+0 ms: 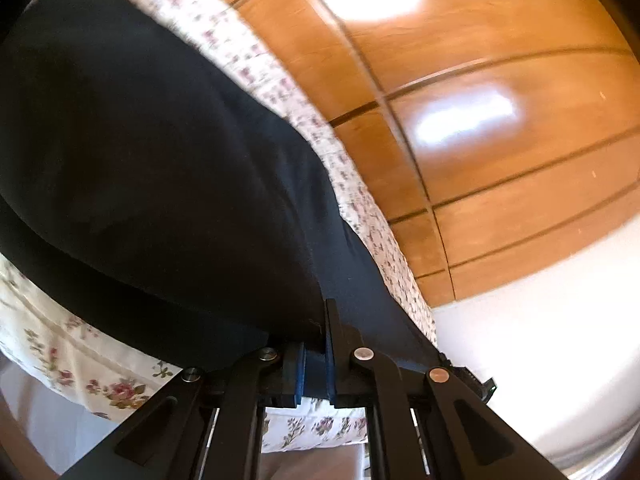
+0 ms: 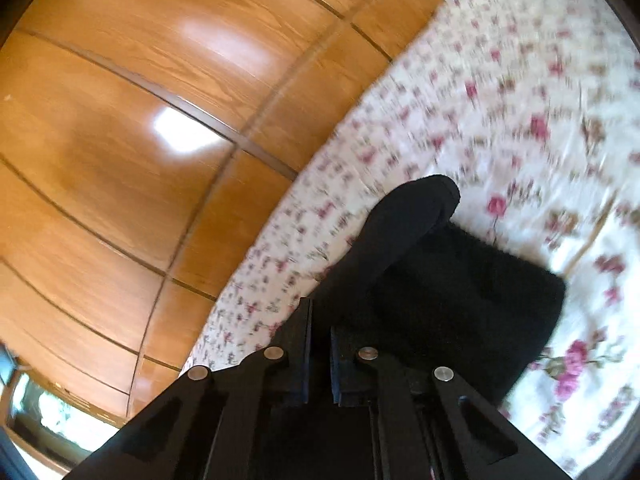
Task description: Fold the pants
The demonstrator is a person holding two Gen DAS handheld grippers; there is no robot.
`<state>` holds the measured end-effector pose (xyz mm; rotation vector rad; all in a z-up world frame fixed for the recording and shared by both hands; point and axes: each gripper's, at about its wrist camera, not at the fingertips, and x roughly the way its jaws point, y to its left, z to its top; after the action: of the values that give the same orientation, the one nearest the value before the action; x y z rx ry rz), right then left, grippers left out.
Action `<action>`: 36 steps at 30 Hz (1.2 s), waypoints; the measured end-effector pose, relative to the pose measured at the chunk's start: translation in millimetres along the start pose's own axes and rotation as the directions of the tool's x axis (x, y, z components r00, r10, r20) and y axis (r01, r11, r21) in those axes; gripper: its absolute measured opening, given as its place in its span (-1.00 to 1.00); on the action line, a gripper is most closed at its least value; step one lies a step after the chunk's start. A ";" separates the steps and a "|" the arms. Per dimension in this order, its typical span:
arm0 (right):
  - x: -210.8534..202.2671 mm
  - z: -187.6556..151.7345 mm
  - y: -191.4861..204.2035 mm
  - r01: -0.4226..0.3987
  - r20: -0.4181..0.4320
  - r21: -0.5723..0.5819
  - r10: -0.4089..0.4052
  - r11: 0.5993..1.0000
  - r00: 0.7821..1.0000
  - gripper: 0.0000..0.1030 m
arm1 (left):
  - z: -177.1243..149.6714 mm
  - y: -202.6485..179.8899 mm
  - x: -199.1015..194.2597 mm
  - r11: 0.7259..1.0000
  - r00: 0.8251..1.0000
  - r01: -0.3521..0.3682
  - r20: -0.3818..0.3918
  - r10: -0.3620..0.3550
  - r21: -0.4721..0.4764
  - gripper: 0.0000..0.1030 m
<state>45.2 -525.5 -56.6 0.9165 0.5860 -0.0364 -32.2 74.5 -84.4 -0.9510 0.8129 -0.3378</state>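
Observation:
The black pants (image 1: 140,168) fill the left of the left wrist view, spread over a floral bedsheet (image 1: 52,344). My left gripper (image 1: 316,344) is shut on an edge of the pants, the cloth pinched between its blue pads. In the right wrist view the pants (image 2: 460,292) lie bunched on the floral bedsheet (image 2: 500,100), one end raised. My right gripper (image 2: 320,328) is shut on the pants' fabric, which runs into its narrow gap.
A glossy wooden panelled wardrobe (image 1: 480,120) stands beyond the bed's edge; it also shows in the right wrist view (image 2: 140,140). A white surface (image 1: 540,340) lies at the lower right of the left wrist view. Both views are motion-blurred.

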 end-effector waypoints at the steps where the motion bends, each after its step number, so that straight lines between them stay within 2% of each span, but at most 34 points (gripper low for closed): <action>1: -4.0 -2.8 0.1 0.007 -0.005 -0.013 -0.007 1.000 1.000 -0.86 | -1.2 0.3 -2.4 1.000 1.000 -0.008 -0.005 0.008 0.016 -0.86; 4: -7.8 -15.2 -14.0 0.054 -0.044 -0.014 -0.054 0.998 0.998 -0.86 | -9.9 16.8 -3.8 0.998 0.997 -0.057 -0.042 0.058 0.030 -0.86; 7: -3.9 -29.6 -40.5 0.098 -0.079 0.054 -0.093 0.994 0.992 -0.86 | -18.1 38.8 0.2 0.995 0.993 -0.096 -0.068 0.097 0.010 -0.86; 10: -3.2 -36.8 -53.3 0.077 -0.067 0.108 -0.070 0.991 0.995 -0.86 | -22.6 46.6 6.5 0.994 0.992 -0.107 -0.068 0.108 0.019 -0.86; 13: -1.5 -32.4 -48.6 0.066 -0.067 0.099 -0.060 0.993 0.996 -0.81 | -20.6 38.3 12.9 0.989 0.989 -0.130 -0.065 0.134 0.067 -0.86; 15: -1.1 -26.9 -51.3 0.045 -0.071 0.143 -0.035 0.989 0.997 -0.80 | -22.2 35.2 12.6 0.986 0.988 -0.139 -0.060 0.145 0.090 -0.86; 20: -2.6 -14.6 -61.8 0.041 -0.032 0.225 -0.034 0.974 0.999 -0.72 | -28.4 40.4 6.4 0.993 0.992 -0.112 -0.059 0.115 0.041 -0.86; 24: -12.3 -8.6 -50.2 0.064 0.003 0.152 -0.065 0.986 0.998 -0.84 | -28.8 31.9 4.2 0.992 0.992 -0.111 -0.046 0.114 0.063 -0.85; 27: -33.9 -8.8 -31.2 0.058 0.072 0.053 -0.061 0.997 0.996 -0.84 | -26.9 25.2 -2.1 0.993 0.996 -0.093 -0.013 0.094 0.073 -0.86; 29: -42.7 -12.3 -29.3 0.076 0.091 0.031 -0.078 0.997 0.993 -0.84 | -27.2 25.5 -5.6 0.993 0.995 -0.093 -0.012 0.094 0.074 -0.86; 33: -33.7 -23.2 -49.0 0.175 0.038 0.042 -0.177 0.984 0.984 -0.84 | -32.1 36.2 -0.6 0.990 0.991 -0.123 -0.048 0.126 0.066 -0.86; 36: -26.1 -28.5 -57.7 0.203 0.028 0.054 -0.205 0.978 0.978 -0.88 | -32.8 37.7 1.6 0.989 0.989 -0.133 -0.052 0.137 0.072 -0.84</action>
<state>-5.7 -545.3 -99.5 0.9010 0.6485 -0.2521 -58.7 75.3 -126.8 -0.8212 0.9078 -0.2749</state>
